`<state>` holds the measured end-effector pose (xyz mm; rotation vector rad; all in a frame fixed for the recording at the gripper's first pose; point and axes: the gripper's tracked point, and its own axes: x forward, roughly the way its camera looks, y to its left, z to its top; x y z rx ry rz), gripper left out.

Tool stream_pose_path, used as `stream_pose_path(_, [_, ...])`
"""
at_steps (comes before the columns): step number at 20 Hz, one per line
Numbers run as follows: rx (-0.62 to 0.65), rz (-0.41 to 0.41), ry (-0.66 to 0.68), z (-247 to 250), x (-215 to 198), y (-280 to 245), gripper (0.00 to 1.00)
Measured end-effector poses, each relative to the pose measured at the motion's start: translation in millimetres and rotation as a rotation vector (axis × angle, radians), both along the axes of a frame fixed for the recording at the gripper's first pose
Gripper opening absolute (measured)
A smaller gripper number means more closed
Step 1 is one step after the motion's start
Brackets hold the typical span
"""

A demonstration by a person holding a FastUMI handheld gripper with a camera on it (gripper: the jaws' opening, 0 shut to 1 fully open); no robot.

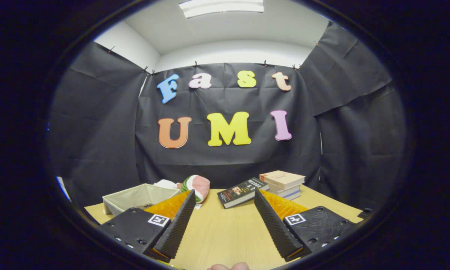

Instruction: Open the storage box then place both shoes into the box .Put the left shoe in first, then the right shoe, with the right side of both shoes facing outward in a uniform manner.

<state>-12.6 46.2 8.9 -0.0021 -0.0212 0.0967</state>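
My gripper (pixel 223 198) is held above the wooden table (pixel 225 232), its two black ribbed fingers (pixel 180 221) spread wide with nothing between them. A beige fabric storage box (pixel 135 197) stands on the table just beyond the left finger, its top open and its inside hidden from this angle. Behind the box lies a pink, white and green shoe (pixel 197 186), beside a white item (pixel 167 183) that is too hidden to identify.
A dark book (pixel 242 192) lies flat beyond the fingers, toward the right one. A short stack of books (pixel 283 183) sits further right. Black cloth walls close in the table's back and sides. A fingertip (pixel 228 267) of a hand shows below the gripper.
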Motion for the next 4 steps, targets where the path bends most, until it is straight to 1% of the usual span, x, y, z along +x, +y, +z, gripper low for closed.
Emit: stream_pose_path(4, [-0.005, -0.001, 0.023, -9.2, 5.4, -1.7, 0.95])
